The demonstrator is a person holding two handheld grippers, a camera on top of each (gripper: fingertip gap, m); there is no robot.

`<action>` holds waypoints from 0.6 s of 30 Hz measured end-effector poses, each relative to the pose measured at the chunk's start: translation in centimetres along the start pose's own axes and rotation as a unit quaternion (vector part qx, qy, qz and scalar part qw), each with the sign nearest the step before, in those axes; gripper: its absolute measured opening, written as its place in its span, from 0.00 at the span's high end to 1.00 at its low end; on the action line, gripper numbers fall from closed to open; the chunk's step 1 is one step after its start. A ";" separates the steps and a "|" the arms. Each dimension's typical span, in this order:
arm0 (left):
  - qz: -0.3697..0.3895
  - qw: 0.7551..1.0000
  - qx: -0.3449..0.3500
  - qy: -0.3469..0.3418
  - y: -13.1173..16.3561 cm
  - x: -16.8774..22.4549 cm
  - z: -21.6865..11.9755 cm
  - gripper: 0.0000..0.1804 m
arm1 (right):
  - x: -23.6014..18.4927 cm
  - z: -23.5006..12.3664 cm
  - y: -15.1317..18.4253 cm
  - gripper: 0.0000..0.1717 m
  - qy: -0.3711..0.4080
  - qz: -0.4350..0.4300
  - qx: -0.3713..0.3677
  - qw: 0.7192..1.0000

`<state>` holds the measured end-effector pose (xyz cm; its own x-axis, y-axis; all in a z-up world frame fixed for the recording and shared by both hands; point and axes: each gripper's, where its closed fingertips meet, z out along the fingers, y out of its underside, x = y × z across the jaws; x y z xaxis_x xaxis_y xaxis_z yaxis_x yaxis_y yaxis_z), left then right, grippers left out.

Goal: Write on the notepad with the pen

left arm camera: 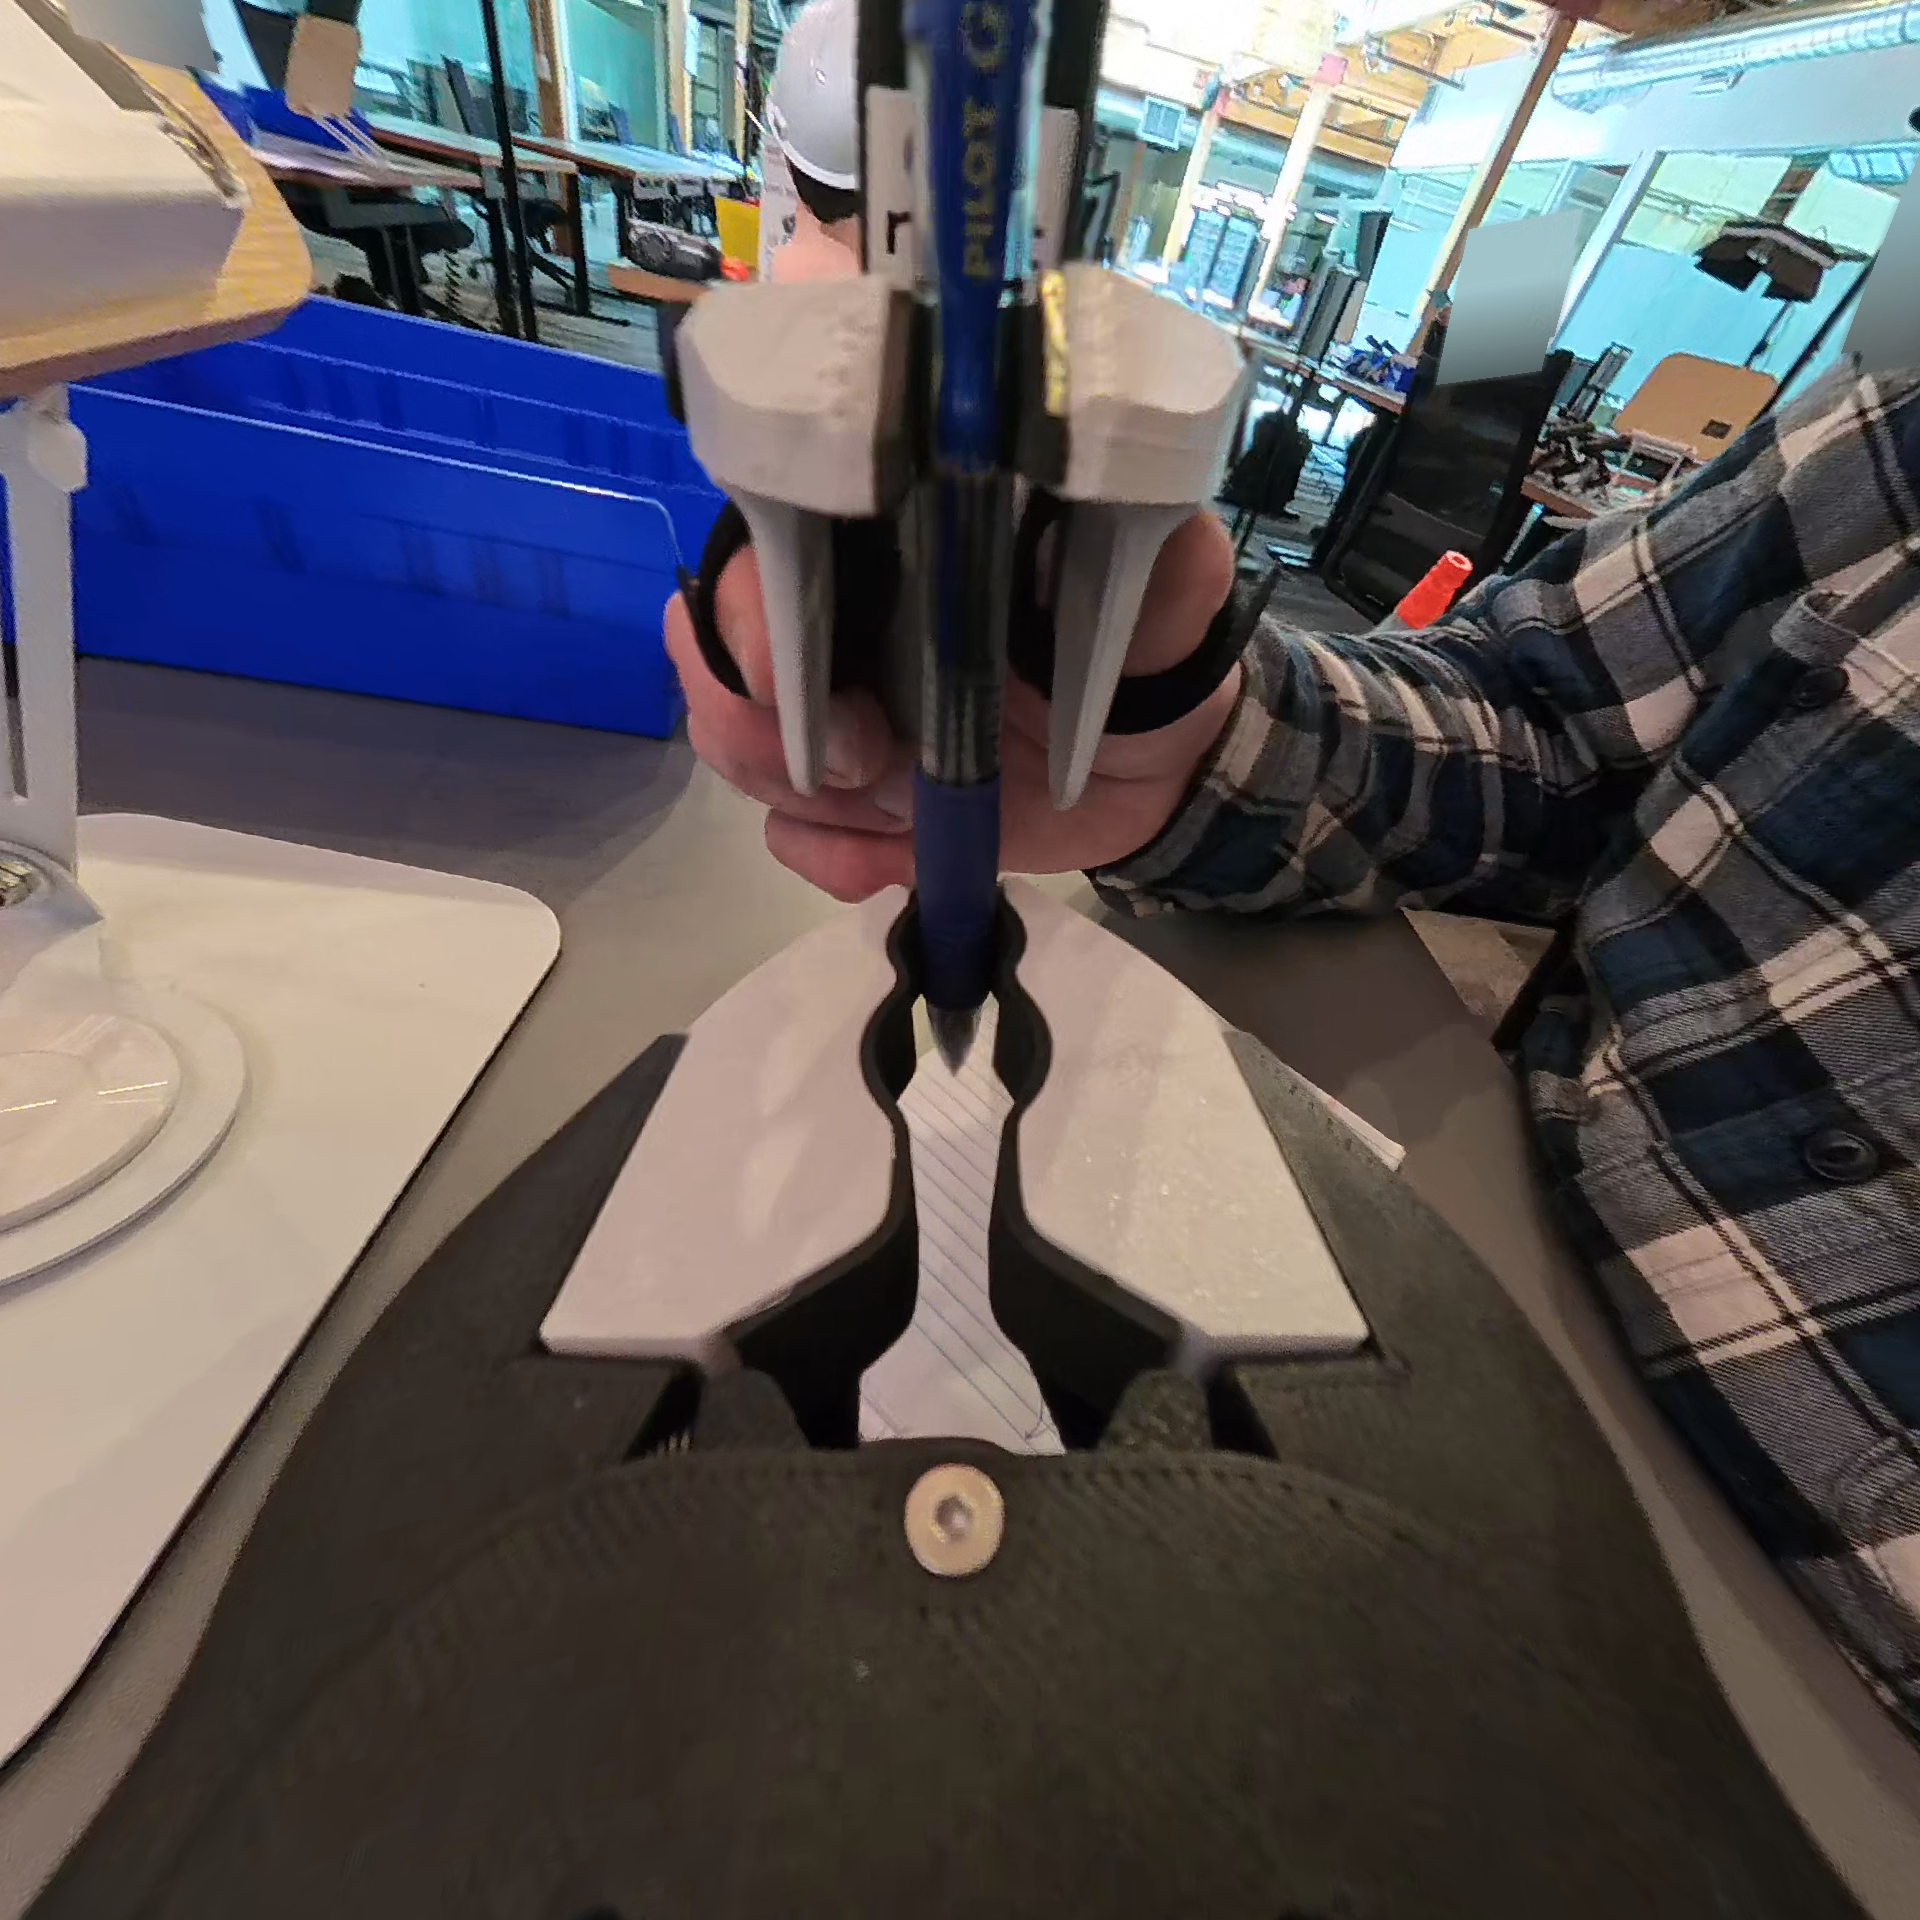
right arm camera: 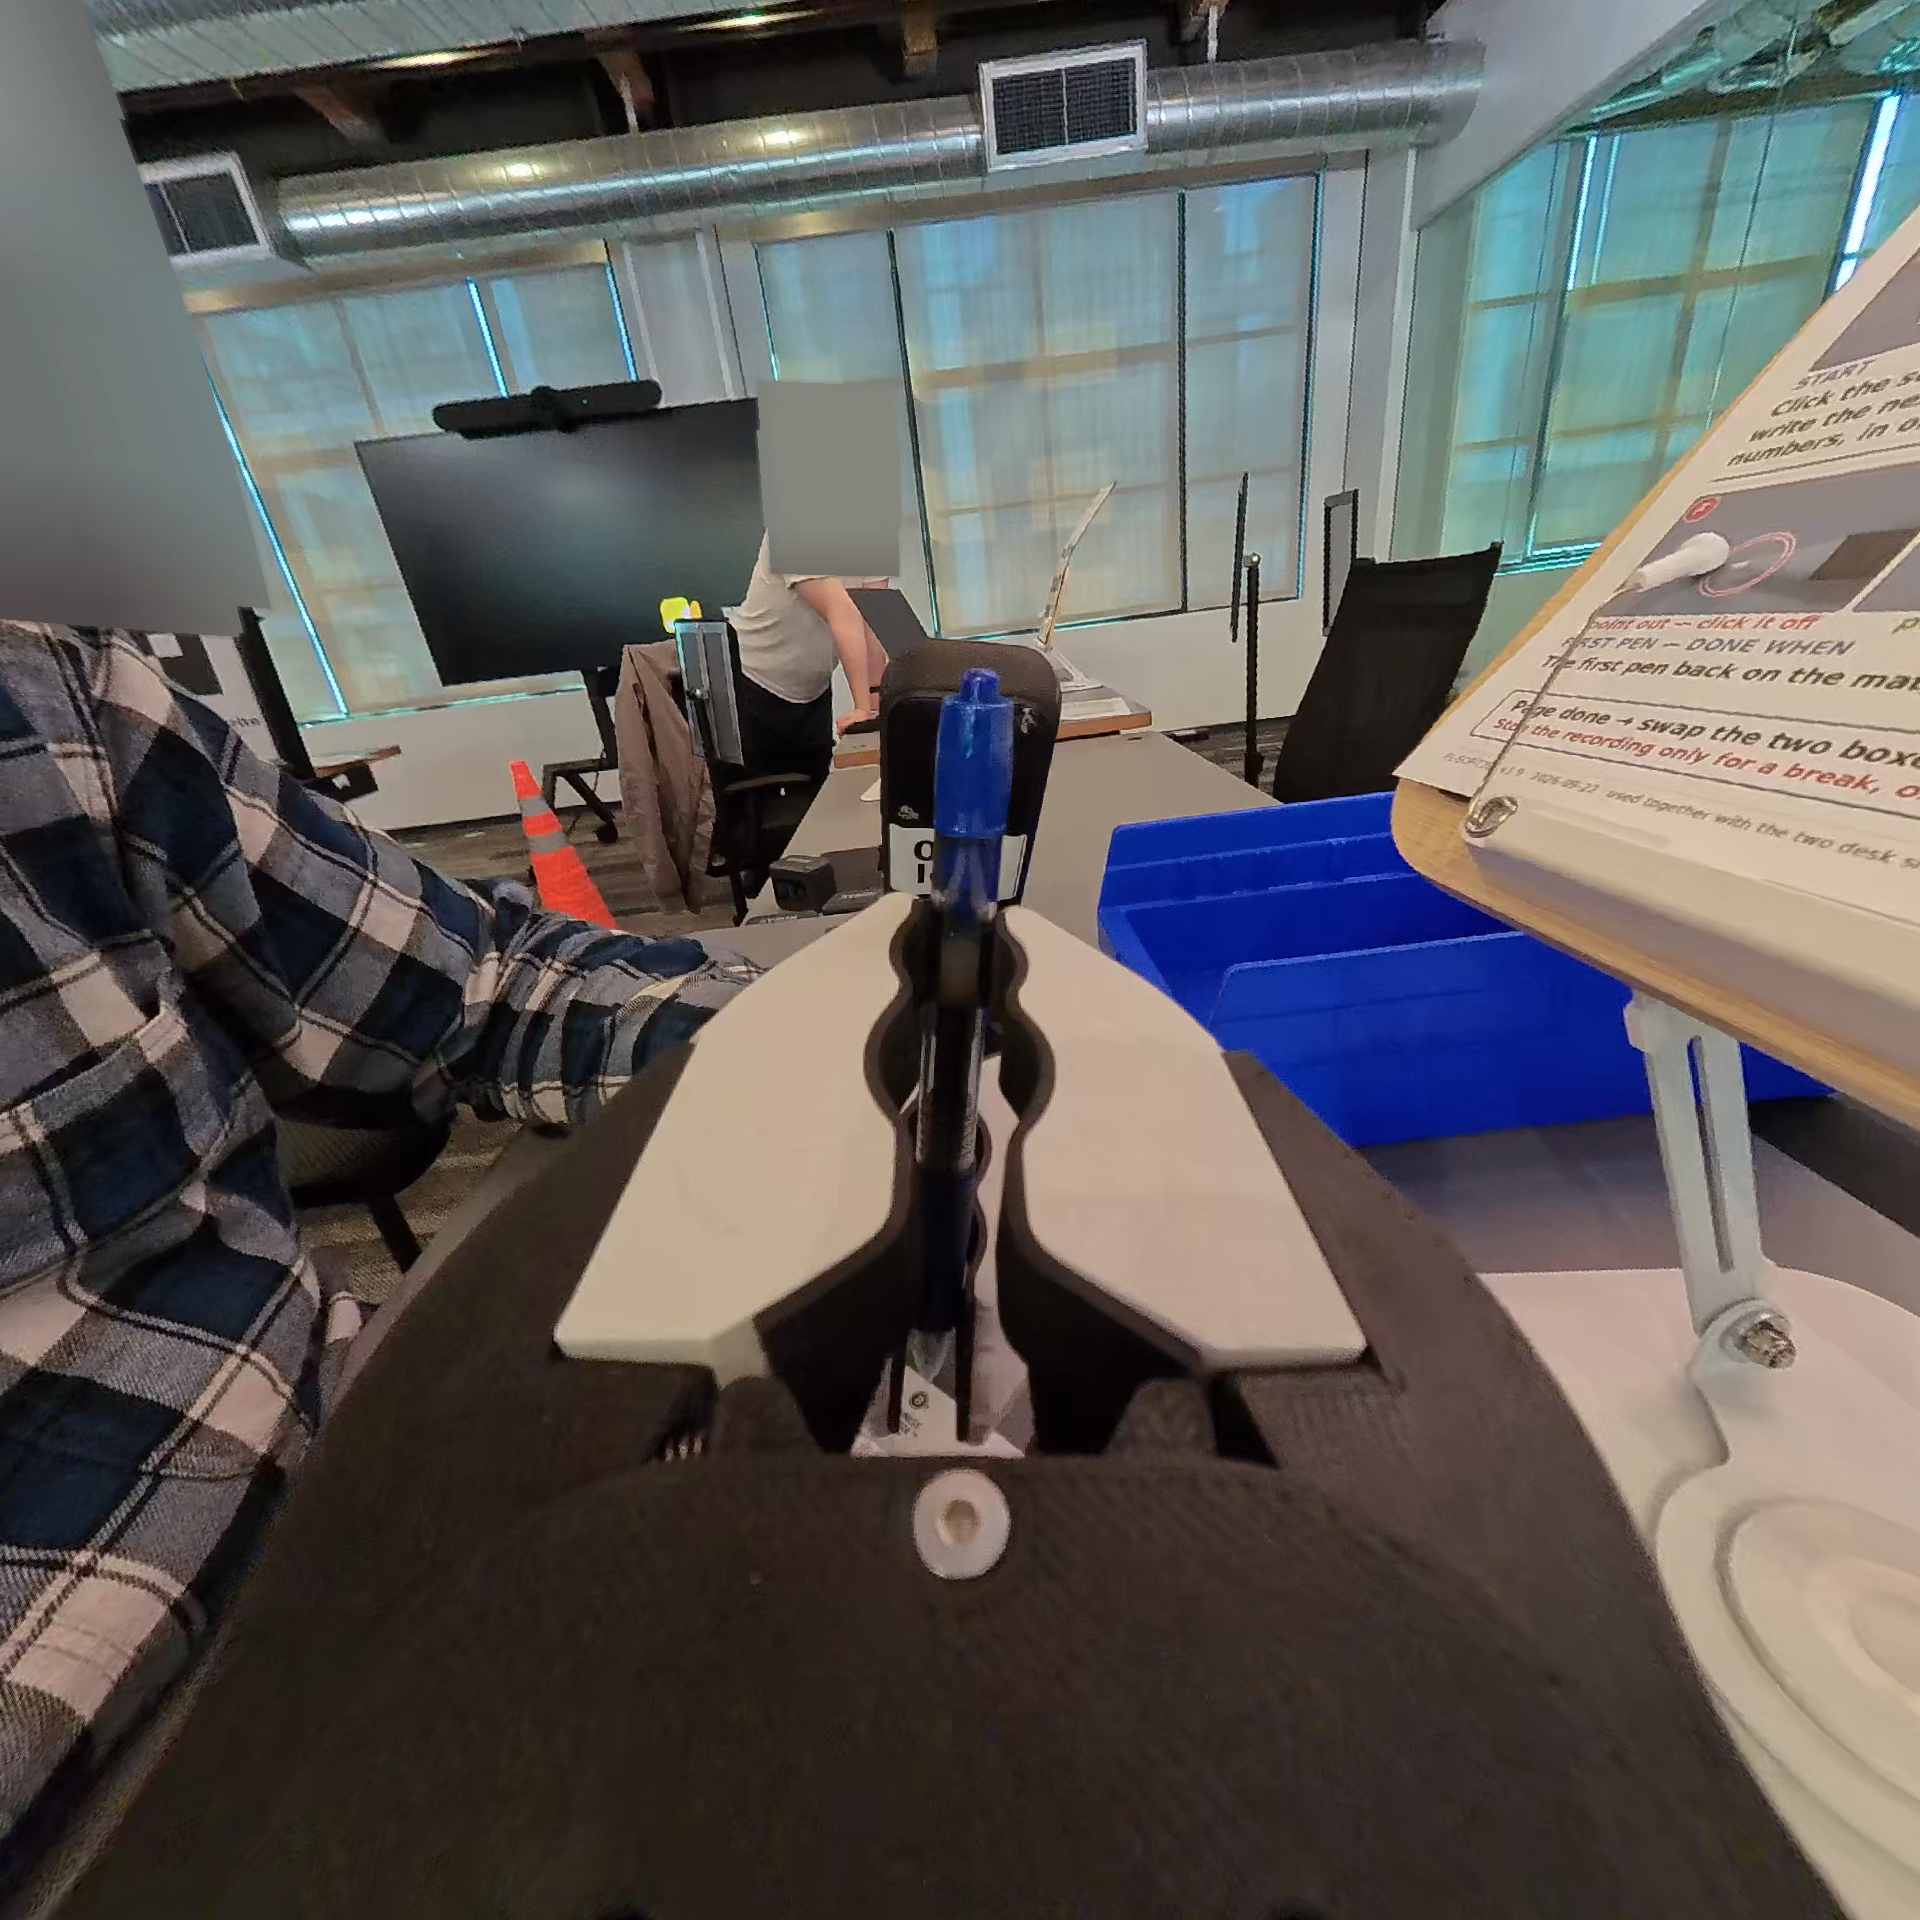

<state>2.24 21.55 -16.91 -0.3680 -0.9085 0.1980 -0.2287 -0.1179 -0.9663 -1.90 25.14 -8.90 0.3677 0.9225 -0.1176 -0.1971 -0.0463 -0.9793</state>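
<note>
A blue pen (left arm camera: 956, 623) stands nearly upright above a lined notepad (left arm camera: 951, 1247), its long axis running top to bottom and its dark metal tip pointing down at the page. Both handheld grippers clench the same pen. The left gripper (left arm camera: 954, 961) closes its wavy black pads on the rubbery dark-blue grip sleeve just above the tip. The right gripper (right arm camera: 956, 977) holds the clear, dark barrel higher up, so that in the right wrist view the glossy blue clicker cap pokes out beyond its fingertips and the tip shows far down between the fingers.

Each gripper has matte white, smooth-faced fingers (left arm camera: 748, 1132) with scalloped black liners, mounted on a coarse, layered black body fastened by a round silver screw. The notepad paper is white with thin ruled lines, lying on a flat grey table (left arm camera: 343, 769). A person's hand (left arm camera: 862, 831) in a plaid flannel sleeve grips the right tool. Glossy blue plastic bins (right arm camera: 1382, 987) sit behind, beside a white stand (right arm camera: 1704, 1174) carrying a wooden board.
</note>
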 end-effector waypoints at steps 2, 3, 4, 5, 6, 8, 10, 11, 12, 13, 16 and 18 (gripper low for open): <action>0.003 1.000 -0.010 0.001 0.2 0.1 0.0 0.94 | -0.2 0.2 0.2 0.93 -0.009 0.003 0.000 1.000; 0.001 1.000 -0.015 0.005 0.4 0.2 0.1 0.94 | -0.2 0.3 0.2 0.89 -0.009 0.003 0.000 1.000; 0.001 1.000 -0.018 0.009 0.5 0.3 0.2 0.94 | -0.4 0.4 0.2 0.88 -0.015 0.002 -0.002 1.000; 0.002 1.000 -0.020 0.012 0.6 0.4 0.3 0.94 | -0.7 0.5 0.4 0.91 -0.022 0.000 -0.008 1.000; 0.003 1.000 -0.025 0.012 0.7 0.5 0.4 0.94 | -0.7 0.6 0.6 0.97 -0.021 -0.007 -0.016 1.000; 0.003 0.999 -0.030 0.011 0.9 0.4 0.4 0.94 | -0.9 0.7 0.9 0.97 -0.025 -0.007 -0.029 0.999; -0.001 0.999 -0.032 0.017 1.0 0.4 0.4 0.94 | -1.0 0.7 1.1 0.97 -0.024 -0.014 -0.040 0.999; 0.000 0.999 -0.036 0.020 1.1 0.5 0.4 0.94 | -1.1 0.7 1.2 0.97 -0.027 -0.013 -0.043 0.999; 0.001 0.999 -0.036 0.023 1.1 0.6 0.4 0.94 | -1.1 0.7 1.2 0.97 -0.026 -0.017 -0.044 0.999; -0.002 0.999 -0.036 0.025 1.1 0.6 0.4 0.94 | -1.1 0.7 1.3 0.97 -0.026 -0.017 -0.043 0.999; -0.014 0.999 -0.031 0.027 1.0 0.5 0.3 0.94 | -0.9 0.6 1.1 0.97 -0.022 -0.012 -0.034 0.999; -0.027 0.998 -0.037 0.040 1.0 0.6 0.1 0.88 | -0.6 0.3 0.8 0.97 -0.016 -0.006 -0.024 1.000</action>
<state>1.88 20.80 -17.72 -0.4238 -0.8660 0.2655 -0.3145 -0.1342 -0.9397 -2.61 24.64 -9.53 0.3396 0.9350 -0.1018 -0.1492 -0.0533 -0.9874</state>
